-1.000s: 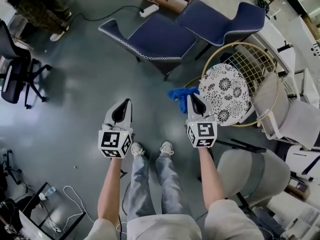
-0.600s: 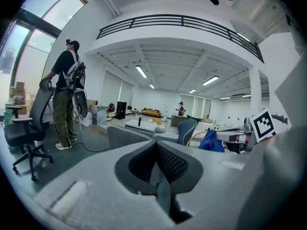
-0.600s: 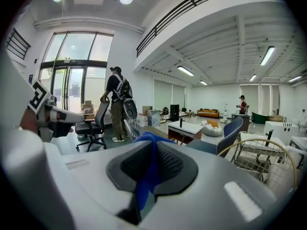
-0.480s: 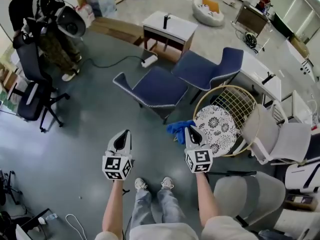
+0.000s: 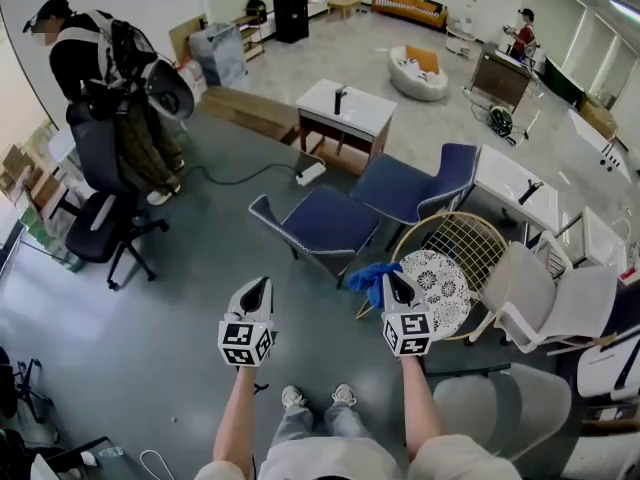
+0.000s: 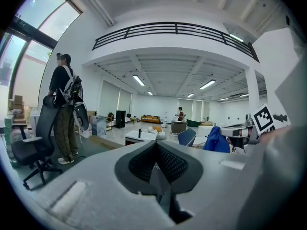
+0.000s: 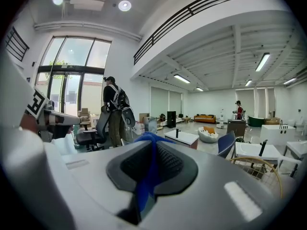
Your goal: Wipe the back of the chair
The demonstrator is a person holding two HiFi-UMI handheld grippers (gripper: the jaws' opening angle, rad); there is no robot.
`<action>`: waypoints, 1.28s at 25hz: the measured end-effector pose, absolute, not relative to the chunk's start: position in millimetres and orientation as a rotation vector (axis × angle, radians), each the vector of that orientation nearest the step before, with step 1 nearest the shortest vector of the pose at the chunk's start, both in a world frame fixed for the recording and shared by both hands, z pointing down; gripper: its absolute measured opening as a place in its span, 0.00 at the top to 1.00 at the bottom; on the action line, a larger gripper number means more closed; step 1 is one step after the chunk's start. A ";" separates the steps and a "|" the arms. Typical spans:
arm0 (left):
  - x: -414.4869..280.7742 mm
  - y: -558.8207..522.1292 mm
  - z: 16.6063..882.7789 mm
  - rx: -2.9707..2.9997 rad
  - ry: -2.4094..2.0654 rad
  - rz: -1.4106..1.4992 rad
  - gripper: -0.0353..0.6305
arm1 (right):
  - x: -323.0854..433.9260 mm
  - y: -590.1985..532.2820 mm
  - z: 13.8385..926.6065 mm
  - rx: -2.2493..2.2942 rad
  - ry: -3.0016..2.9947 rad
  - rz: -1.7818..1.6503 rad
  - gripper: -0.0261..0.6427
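Observation:
My right gripper [image 5: 391, 282] is shut on a blue cloth [image 5: 370, 277], which bunches past its tip; in the right gripper view the blue cloth [image 7: 146, 176] runs pinched between the closed jaws. My left gripper [image 5: 257, 289] is shut with nothing in it, and in the left gripper view its jaws meet at the left gripper's tip [image 6: 156, 145]. Two dark blue chairs [image 5: 325, 220] [image 5: 415, 185] stand ahead of both grippers. A round wire-backed chair [image 5: 455, 248] with a floral cushion [image 5: 432, 286] stands just right of the right gripper. Neither gripper touches a chair.
A person with a backpack [image 5: 110, 78] stands at far left by a black office chair [image 5: 100, 208]. A white table [image 5: 345, 113] and a power strip [image 5: 310, 173] lie beyond the blue chairs. White and grey chairs [image 5: 555, 298] crowd the right side.
The head view has tilted up, showing much more of the room. Both grippers sit lower in the frame and stay shut; the cloth stays in the right one.

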State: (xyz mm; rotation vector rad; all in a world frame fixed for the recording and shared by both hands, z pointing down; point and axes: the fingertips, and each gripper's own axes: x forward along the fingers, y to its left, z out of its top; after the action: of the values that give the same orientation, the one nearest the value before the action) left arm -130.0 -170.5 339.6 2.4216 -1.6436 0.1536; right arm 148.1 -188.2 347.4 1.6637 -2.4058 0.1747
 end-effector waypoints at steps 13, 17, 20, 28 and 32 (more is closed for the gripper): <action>-148.1 -177.2 301.4 2.425 -1.707 0.171 0.95 | 158.3 -193.3 297.5 1.701 -2.432 0.117 0.92; -153.5 -178.1 289.4 2.423 -1.735 0.137 0.95 | 160.7 -193.5 293.9 1.711 -2.435 0.125 0.92; -154.8 -176.5 284.1 2.425 -1.746 0.138 0.95 | 159.0 -192.2 294.3 1.701 -2.442 0.125 0.92; -160.4 -168.6 273.9 2.428 -1.771 0.149 0.95 | 158.7 -190.7 278.0 1.713 -2.436 0.075 0.92; -157.2 -162.7 273.8 2.431 -1.765 0.146 0.95 | 161.9 -184.9 276.7 1.718 -2.432 0.069 0.92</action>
State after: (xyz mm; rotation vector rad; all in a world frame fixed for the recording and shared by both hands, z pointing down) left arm -157.2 -162.7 273.8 2.4309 -1.7646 0.1461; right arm 161.9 -184.9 276.7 1.7176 -2.4323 0.0693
